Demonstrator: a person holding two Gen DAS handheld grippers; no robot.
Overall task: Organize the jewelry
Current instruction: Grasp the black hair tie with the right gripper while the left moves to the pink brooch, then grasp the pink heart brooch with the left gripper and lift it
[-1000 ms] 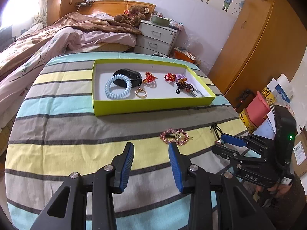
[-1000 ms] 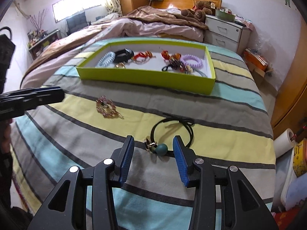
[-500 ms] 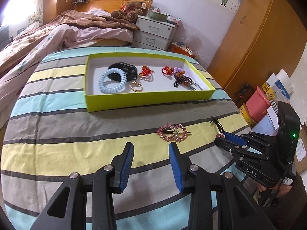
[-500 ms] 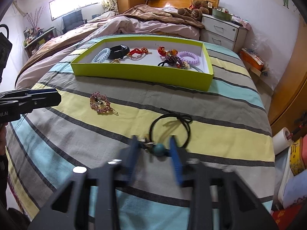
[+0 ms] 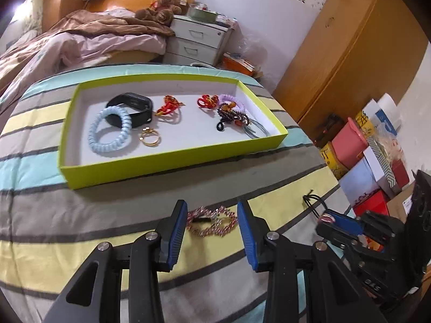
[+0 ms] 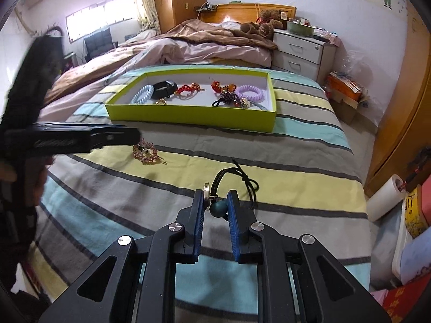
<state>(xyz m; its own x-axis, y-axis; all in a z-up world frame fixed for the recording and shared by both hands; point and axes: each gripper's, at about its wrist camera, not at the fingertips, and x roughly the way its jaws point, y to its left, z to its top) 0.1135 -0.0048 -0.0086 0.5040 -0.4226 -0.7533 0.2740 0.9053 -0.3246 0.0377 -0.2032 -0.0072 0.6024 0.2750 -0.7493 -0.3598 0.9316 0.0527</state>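
A lime-green tray (image 5: 172, 161) on the striped bedspread holds several pieces, among them a light-blue spiral hair tie (image 5: 109, 132), a black band (image 5: 133, 107) and a gold ring (image 5: 150, 138). My left gripper (image 5: 211, 215) is open, its fingers either side of a pink beaded hair clip (image 5: 211, 222) lying on the cloth. My right gripper (image 6: 214, 202) is shut on the teal bead (image 6: 217, 208) of a black cord hair tie (image 6: 237, 180), low over the bedspread. The right gripper also shows in the left wrist view (image 5: 339, 220).
The tray also shows in the right wrist view (image 6: 194, 119), beyond the clip (image 6: 146, 154). A bed with brown covers (image 6: 194, 40), a white nightstand (image 6: 301, 51) and a wooden wardrobe (image 5: 347, 51) stand behind. Coloured boxes (image 5: 363, 156) sit on the floor at the right.
My left gripper moved forward until its fingers flank the beaded clip. My right gripper closed on the hair tie's teal bead.
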